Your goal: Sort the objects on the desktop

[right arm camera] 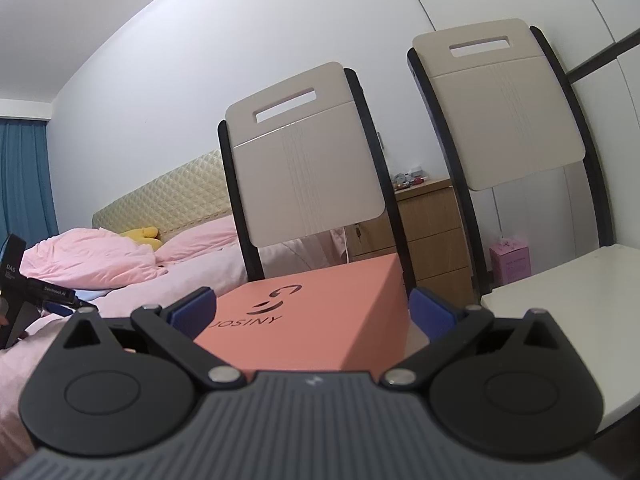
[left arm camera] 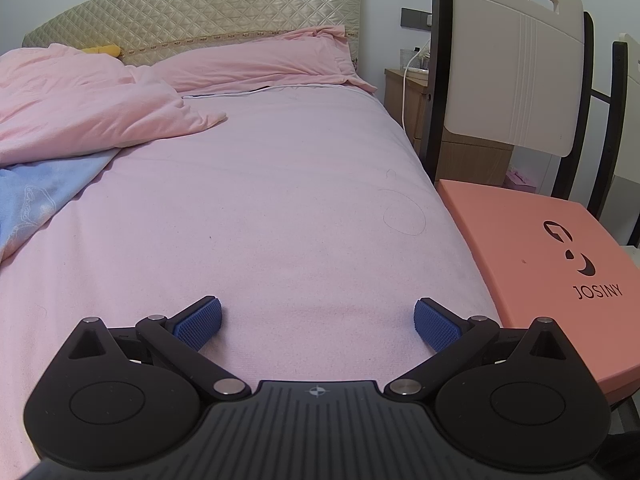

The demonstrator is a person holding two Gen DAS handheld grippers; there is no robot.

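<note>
My right gripper [right arm camera: 312, 312] fills the bottom of the frame, its blue pads [right arm camera: 196, 308] spread wide with nothing between them. Just beyond them, at centre, the orange JOSINY box [right arm camera: 320, 300] sits before a chair back [right arm camera: 304, 176]. A second chair [right arm camera: 500, 108] stands upper right.

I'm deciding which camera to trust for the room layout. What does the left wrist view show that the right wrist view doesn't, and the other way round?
Only the left wrist view shows the wide bare stretch of pink bed sheet, a blue blanket, and its own open left gripper over the bed.

Only the right wrist view shows a blue curtain, a pink carton on the floor, the second chair's white seat, and the open right gripper flanking the box.

Both show the orange JOSINY box, the quilted headboard, pink bedding, chair backs, and a wooden dresser.
</note>
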